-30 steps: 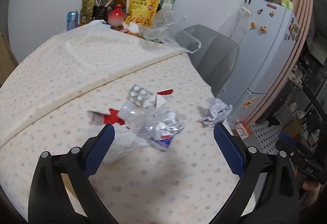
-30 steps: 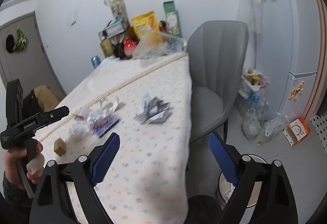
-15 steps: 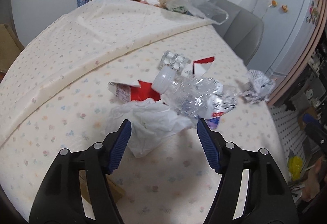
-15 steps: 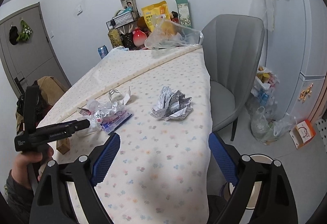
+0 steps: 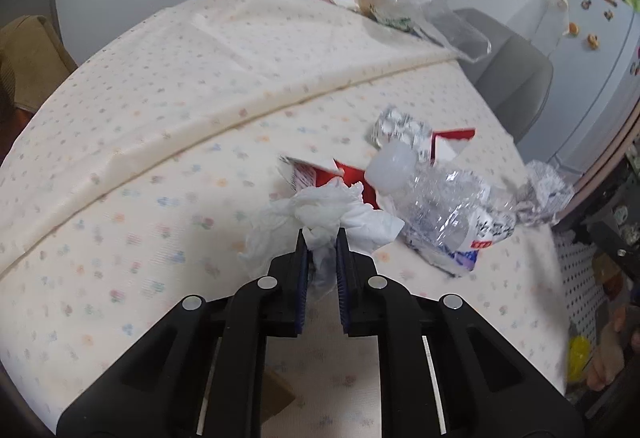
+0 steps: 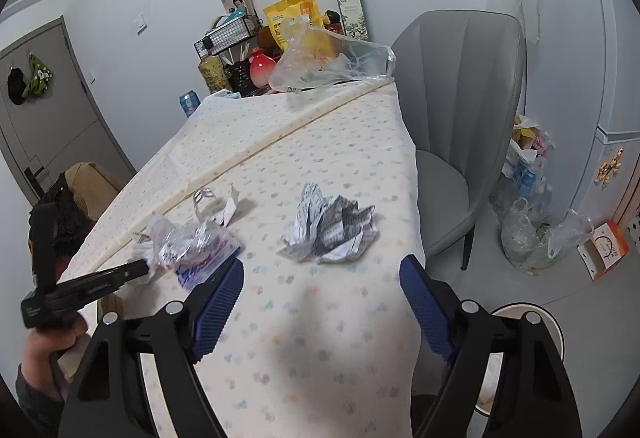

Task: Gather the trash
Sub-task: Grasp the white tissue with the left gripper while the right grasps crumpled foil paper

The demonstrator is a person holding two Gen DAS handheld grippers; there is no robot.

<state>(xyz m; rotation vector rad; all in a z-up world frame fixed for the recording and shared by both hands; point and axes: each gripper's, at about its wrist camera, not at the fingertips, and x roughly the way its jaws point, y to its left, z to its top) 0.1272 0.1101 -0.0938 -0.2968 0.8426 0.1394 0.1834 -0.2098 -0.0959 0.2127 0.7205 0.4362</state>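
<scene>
A crumpled white tissue (image 5: 320, 212) lies on the near part of the desk (image 5: 140, 158), pinched between the jaws of the left gripper (image 5: 321, 238), which are closing and nearly together, the blue pads pressing its near edge. Just right of it lie a crushed clear plastic bottle (image 5: 436, 206), a torn red-and-white carton (image 5: 320, 174) and a foil pill blister (image 5: 396, 126). The right gripper (image 6: 320, 274) hovers with wide jaws, closing slightly, nothing between them; a crumpled printed paper (image 6: 330, 228) lies on the desk beyond them, near the right edge.
</scene>
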